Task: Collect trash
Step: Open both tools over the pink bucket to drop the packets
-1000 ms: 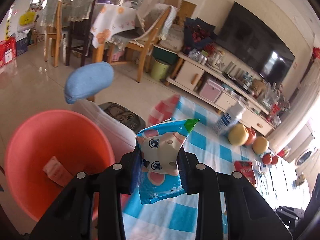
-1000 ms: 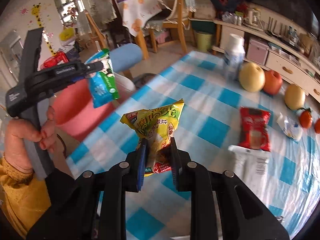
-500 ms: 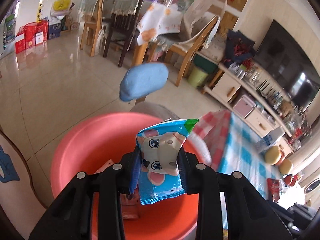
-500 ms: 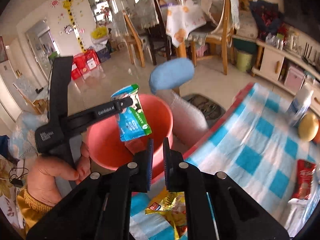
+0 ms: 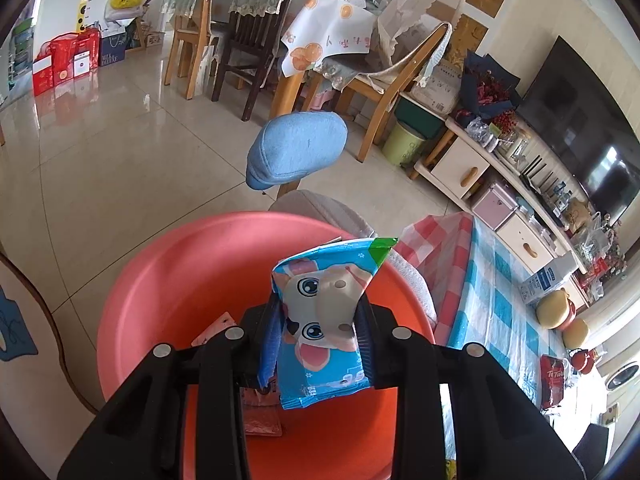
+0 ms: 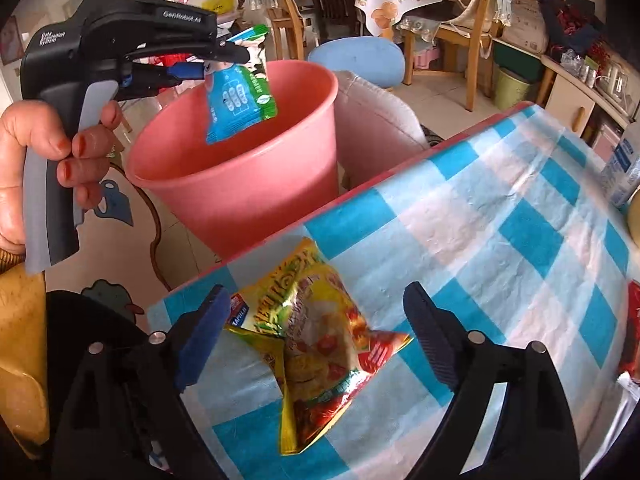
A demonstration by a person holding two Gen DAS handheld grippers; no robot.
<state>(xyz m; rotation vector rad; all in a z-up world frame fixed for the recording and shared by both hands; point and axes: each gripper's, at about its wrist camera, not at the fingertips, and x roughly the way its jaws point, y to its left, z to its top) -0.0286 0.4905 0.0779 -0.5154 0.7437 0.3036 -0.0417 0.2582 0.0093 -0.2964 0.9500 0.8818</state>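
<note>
Held the blue cartoon-printed packet [image 5: 320, 344] clenched in the left gripper [image 5: 318, 308], hanging over the mouth of the pink bucket [image 5: 160, 280]; not yet dropped. Spotted one reddish wrapper [image 5: 260, 416] already flat at the bottom. Had just been spreading the right gripper [image 6: 316, 292], now released wide, straddling without pressing the yellow snack bag [image 6: 320, 340] on the checked tablecloth [image 6: 480, 220], with the bucket at 11 o'clock from it. Left for later: a red packet [image 6: 632, 328] at 3 o'clock. Judged roughly midway. Noted glossy, crinkled foil on the bags, smooth tapering plastic on the bucket, thin wrinkled film on the cloth.
</note>
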